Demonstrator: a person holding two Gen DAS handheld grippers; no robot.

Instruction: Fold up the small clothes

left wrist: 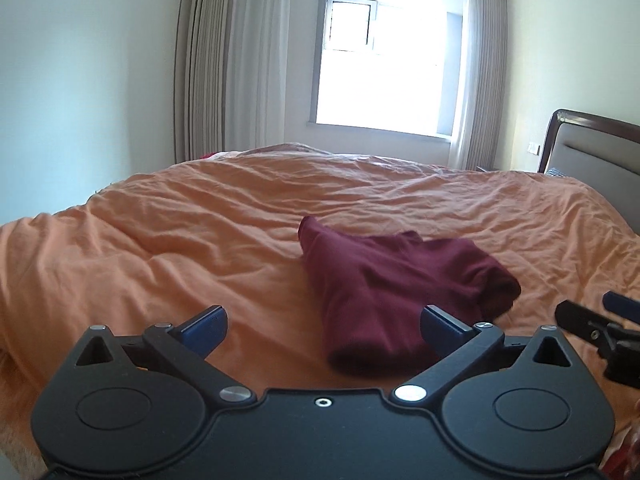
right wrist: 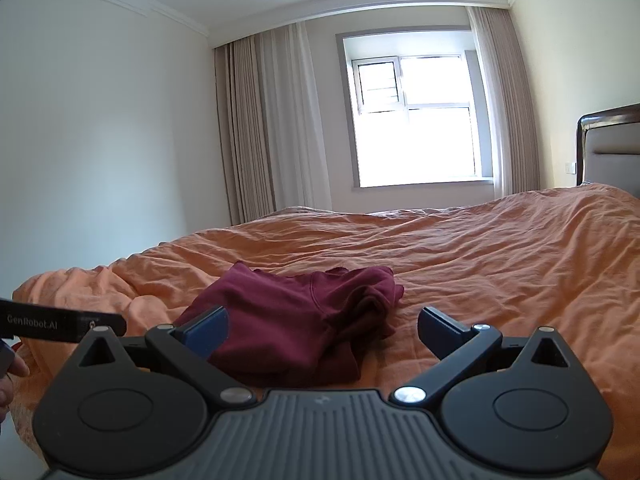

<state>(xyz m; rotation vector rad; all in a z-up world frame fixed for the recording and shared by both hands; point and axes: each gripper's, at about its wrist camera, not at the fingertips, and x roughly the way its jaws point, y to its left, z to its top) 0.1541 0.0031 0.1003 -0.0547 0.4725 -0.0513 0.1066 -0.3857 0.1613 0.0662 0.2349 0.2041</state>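
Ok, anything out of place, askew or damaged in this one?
Nothing stands out. The maroon garment lies bunched on the wrinkled orange bedspread, as expected mid-fold. The left gripper and right gripper are both open and hold nothing. No damage visible.

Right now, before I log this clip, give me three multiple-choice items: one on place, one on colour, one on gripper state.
1. Where does the dark maroon fabric garment lie?
A. on the orange bedspread
B. on the windowsill
C. on the floor

2. What colour are the finger pads?
A. red
B. blue
C. white

3. How is the left gripper?
A. shut on the garment
B. shut, empty
C. open, holding nothing

Answers: 1 A, the bedspread surrounds it; 2 B, both views show blue; 3 C, its jaws are spread wide, like the right gripper's.
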